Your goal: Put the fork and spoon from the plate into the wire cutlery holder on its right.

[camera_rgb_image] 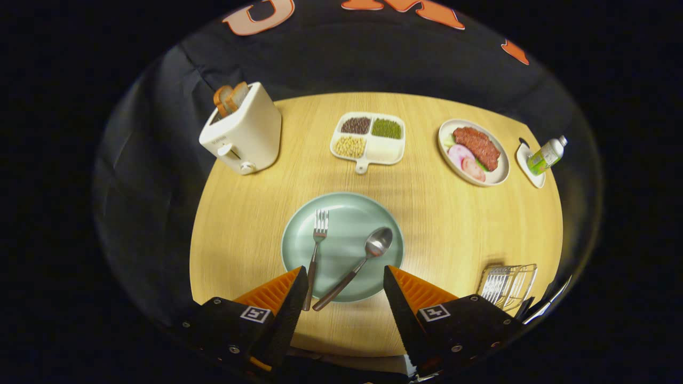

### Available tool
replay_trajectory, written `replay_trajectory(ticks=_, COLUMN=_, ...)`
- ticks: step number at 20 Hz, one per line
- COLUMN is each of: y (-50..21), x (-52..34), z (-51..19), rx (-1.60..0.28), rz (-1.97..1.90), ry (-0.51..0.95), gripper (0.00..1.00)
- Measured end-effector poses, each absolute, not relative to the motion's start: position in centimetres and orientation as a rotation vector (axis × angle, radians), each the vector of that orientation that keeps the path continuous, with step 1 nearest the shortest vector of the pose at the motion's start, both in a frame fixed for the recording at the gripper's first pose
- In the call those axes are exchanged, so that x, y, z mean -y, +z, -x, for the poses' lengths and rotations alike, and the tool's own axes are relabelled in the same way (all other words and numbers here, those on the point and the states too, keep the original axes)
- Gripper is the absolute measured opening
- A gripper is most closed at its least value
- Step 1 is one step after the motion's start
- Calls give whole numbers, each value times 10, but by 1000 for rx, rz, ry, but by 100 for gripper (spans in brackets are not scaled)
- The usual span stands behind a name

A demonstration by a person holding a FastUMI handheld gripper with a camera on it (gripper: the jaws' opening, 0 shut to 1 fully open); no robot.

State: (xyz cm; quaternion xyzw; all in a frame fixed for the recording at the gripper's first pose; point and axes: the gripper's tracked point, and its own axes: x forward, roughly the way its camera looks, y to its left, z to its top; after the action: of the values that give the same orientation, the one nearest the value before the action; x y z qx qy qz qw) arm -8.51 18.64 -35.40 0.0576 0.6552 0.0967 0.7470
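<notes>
Gripper view has the hand-held gripper (346, 280) wide open and empty over the plate (347, 213), so next it grabs the fork (316, 250) handle at lower centre.

Metal fork (317, 250) and spoon (363, 261) lie on the pale green plate (341, 210), handles converging toward the fingers; empty-looking wire cutlery holder (507, 285) sits off right.

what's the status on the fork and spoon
Gripper open, fingers empty, handles of both between them. Fork and spoon on the green plate. Wire cutlery holder right of the plate, nothing in the way.
</notes>
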Motion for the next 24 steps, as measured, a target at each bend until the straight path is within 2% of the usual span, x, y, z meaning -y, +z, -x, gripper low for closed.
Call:
replay_trajectory(ticks=7, y=-412, x=-195, z=112, rx=-1636, rz=-178, ry=110, gripper=71)
replay_trajectory(ticks=12, y=-441, x=-197, z=115, rx=-1665, rz=-178, ry=50, gripper=49)
replay_trajectory(ticks=16, y=-451, x=-192, z=116, rx=-1657, rz=-112, ry=74, gripper=28)
replay_trajectory(ticks=19, y=-455, x=-185, z=106, rx=-1610, rz=-72, ry=106, gripper=22)
replay_trajectory(ticks=20, y=-458, x=-181, z=102, rx=-1598, rz=-60, ry=111, gripper=16)
replay_trajectory(ticks=22, y=-460, x=-179, z=97, rx=-1585, rz=-64, ry=144, gripper=9)
replay_trajectory(ticks=24, y=-461, x=-179, z=95, rx=-1582, rz=-62, ry=185, gripper=7)
